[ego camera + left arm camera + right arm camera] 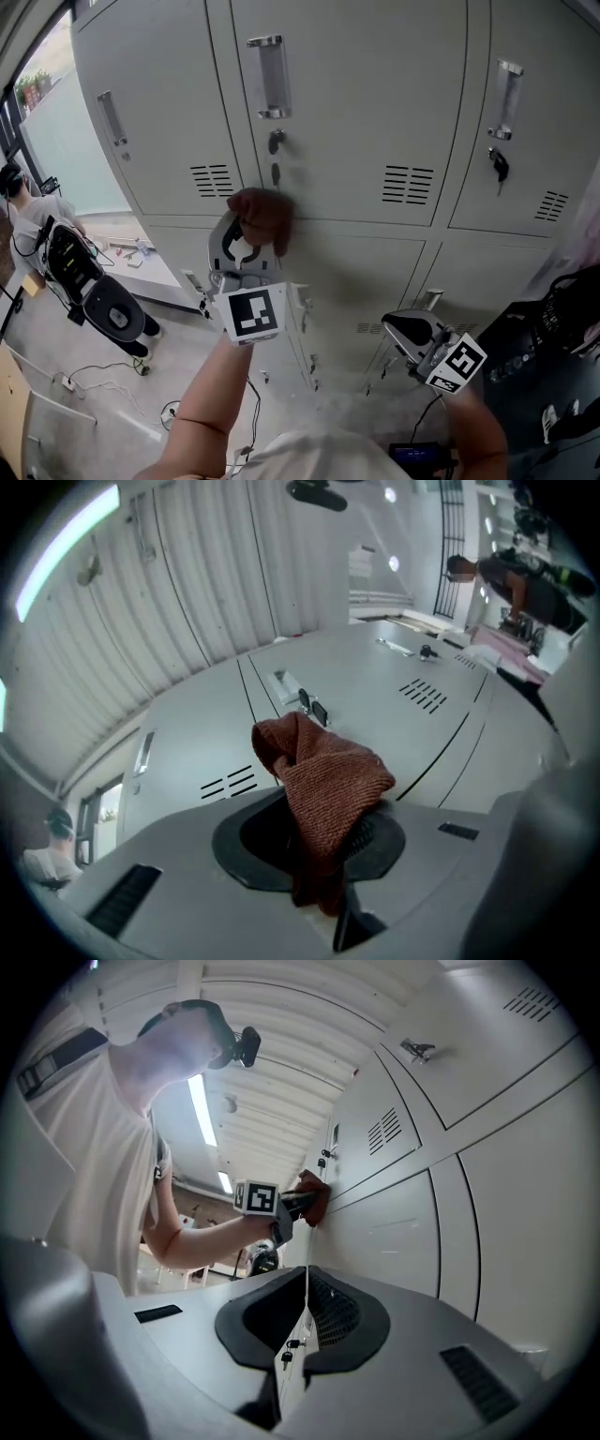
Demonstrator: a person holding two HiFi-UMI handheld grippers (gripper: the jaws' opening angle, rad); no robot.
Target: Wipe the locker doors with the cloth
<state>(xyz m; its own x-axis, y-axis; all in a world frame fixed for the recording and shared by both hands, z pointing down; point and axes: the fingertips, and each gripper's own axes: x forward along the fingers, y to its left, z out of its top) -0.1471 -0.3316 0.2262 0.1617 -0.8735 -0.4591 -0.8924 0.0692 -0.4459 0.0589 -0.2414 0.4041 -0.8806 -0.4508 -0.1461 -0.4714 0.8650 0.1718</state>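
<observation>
Where the upper row of tall grey metal locker doors (356, 112) meets the lower row, the rust-red knitted cloth (262, 217) is bunched against the steel. It sits just beneath the small key lock (275, 141) of the middle upper door. The left gripper (246, 242) has its jaws clamped on that cloth. In the left gripper view a thick fold runs down between the two black pads, and the loose end stands up in a crumpled peak above them. The bare forearm (202, 408) behind it reaches up from below, with the black-and-white marker cube (251, 314) facing outward.

The right gripper (409, 328) hangs lower and off to the right, in front of a lower-row door and well apart from the cloth. Its jaws are drawn together with nothing between them. Its own view shows only a thin seam between the pads, and beyond them the other gripper pressing the cloth to the locker face.

A long chrome pull handle (269, 77) sits above the lock, and black louvred vent slots (408, 185) lie to the right of the cloth on the same door. Over at the far left a seated person in a pale shirt (33, 217) is on the floor beside a black wheeled machine (98, 291), with cables trailing near them.
</observation>
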